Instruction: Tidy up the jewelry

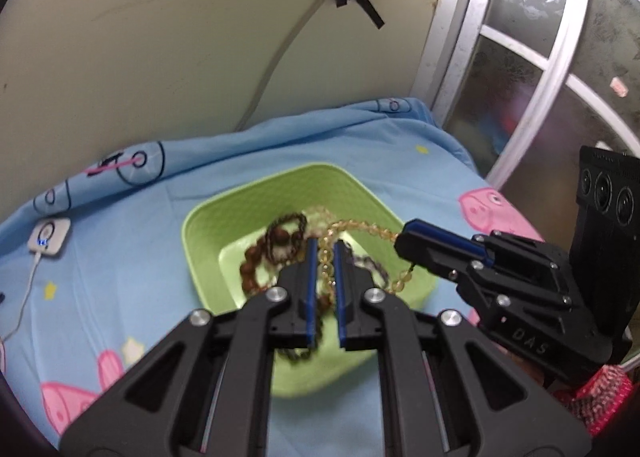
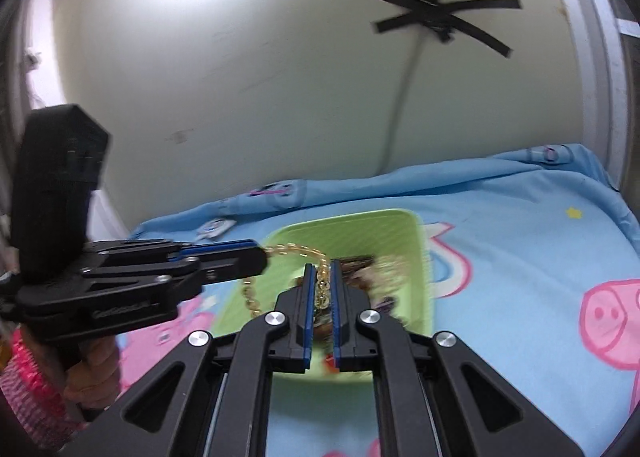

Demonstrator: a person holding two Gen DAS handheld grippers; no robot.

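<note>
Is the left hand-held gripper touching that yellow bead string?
Touching: the left wrist view shows the left hand-held gripper pads closed on the yellow bead string.

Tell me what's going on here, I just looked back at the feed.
A person holds a gripper in each hand above a green tray on a blue cartoon bedsheet. Both the left gripper and the right gripper are shut on the same yellow bead necklace, which stretches between them above the tray. Brown bead strands lie in a tangle in the tray. A small white device lies on the sheet, at the left of the left wrist view.
</note>
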